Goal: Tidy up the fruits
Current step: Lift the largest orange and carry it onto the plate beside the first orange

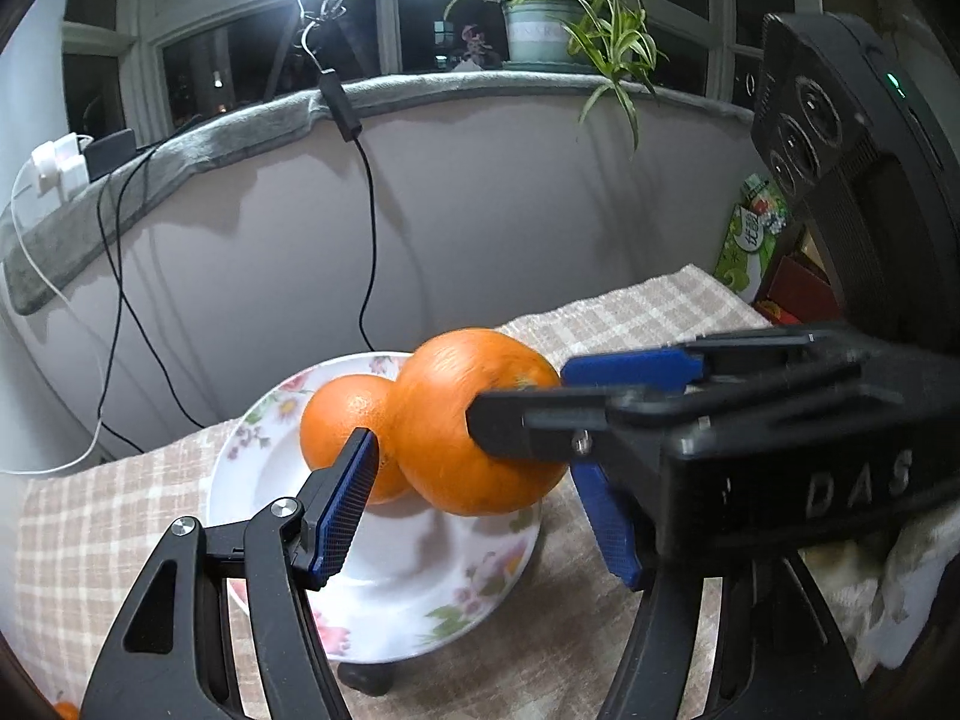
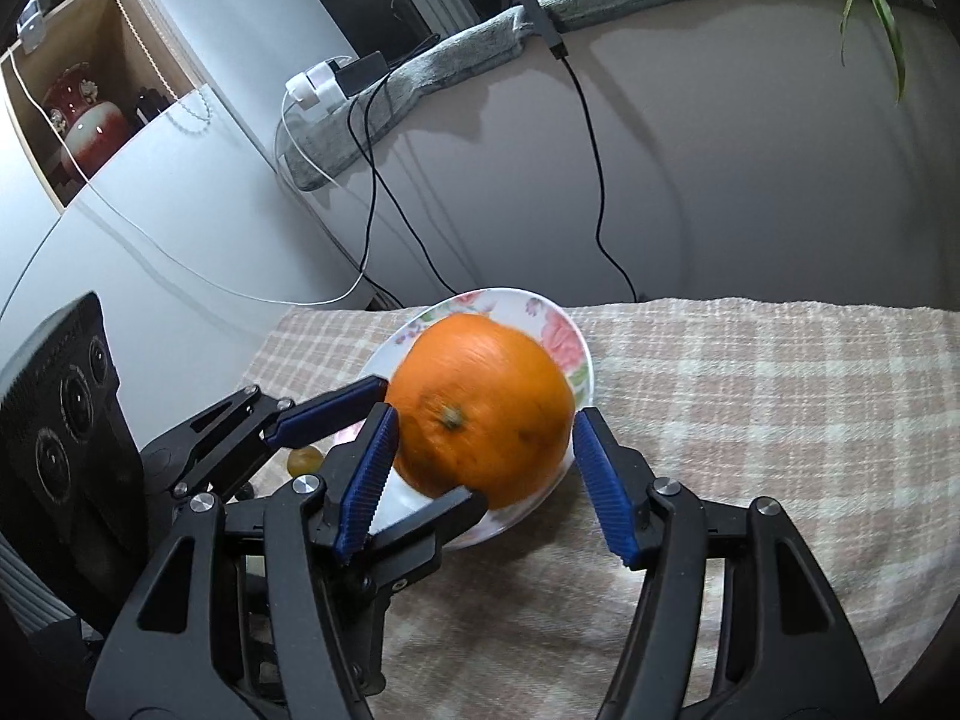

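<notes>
A white floral plate [image 1: 384, 588] sits on the checked cloth and holds a small orange [image 1: 342, 420]. A larger orange [image 1: 456, 420] is over the plate between the fingers of my right gripper [image 1: 522, 414], which comes in from the right. In the right wrist view this large orange [image 2: 480, 408] is blurred; the left pad [image 2: 369, 474] touches it and the right pad [image 2: 603, 486] stands just off it. My left gripper [image 1: 480, 492] is open and empty, its fingers spread on either side of the oranges; it also shows in the right wrist view [image 2: 384, 450].
The checked cloth [image 2: 750, 420] covers the table. A grey padded wall with hanging cables [image 1: 366, 228] stands behind. A potted plant [image 1: 540, 30] sits on the sill. Green boxes [image 1: 750, 240] stand at the right. A small yellowish fruit [image 2: 303, 459] lies left of the plate.
</notes>
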`<state>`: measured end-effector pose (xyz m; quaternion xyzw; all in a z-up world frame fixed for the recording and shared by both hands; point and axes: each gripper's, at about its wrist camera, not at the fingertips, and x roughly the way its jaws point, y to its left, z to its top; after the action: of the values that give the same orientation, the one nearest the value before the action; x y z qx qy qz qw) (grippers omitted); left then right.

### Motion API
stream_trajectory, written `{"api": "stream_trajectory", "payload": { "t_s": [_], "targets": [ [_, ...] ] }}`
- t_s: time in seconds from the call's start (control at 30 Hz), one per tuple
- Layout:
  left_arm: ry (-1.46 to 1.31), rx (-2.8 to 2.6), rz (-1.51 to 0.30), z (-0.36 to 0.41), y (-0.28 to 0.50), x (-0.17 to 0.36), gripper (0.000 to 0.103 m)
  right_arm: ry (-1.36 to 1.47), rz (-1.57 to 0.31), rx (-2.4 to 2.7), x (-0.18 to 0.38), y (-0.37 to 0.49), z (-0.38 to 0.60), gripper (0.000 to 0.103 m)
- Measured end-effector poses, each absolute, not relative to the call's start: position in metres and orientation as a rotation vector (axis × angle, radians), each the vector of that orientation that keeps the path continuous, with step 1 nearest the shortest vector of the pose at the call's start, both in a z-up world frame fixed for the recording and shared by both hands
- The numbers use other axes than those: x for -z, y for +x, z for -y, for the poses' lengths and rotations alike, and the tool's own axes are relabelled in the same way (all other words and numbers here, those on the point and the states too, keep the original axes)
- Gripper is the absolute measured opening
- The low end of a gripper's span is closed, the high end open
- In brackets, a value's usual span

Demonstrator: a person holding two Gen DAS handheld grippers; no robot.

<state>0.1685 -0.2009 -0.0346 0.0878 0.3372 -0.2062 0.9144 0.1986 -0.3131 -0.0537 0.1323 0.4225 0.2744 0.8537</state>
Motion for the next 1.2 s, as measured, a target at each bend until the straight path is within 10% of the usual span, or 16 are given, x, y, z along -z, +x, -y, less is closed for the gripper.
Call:
{"api": "stream_trajectory", "payload": {
  "t_s": [1.2],
  "targets": [
    [0.149,0.332,-0.67,0.142,0.132,0.026,0.067,0.256,-0.898,-0.555,0.05,0.187,0.304,0.073]
  ]
}}
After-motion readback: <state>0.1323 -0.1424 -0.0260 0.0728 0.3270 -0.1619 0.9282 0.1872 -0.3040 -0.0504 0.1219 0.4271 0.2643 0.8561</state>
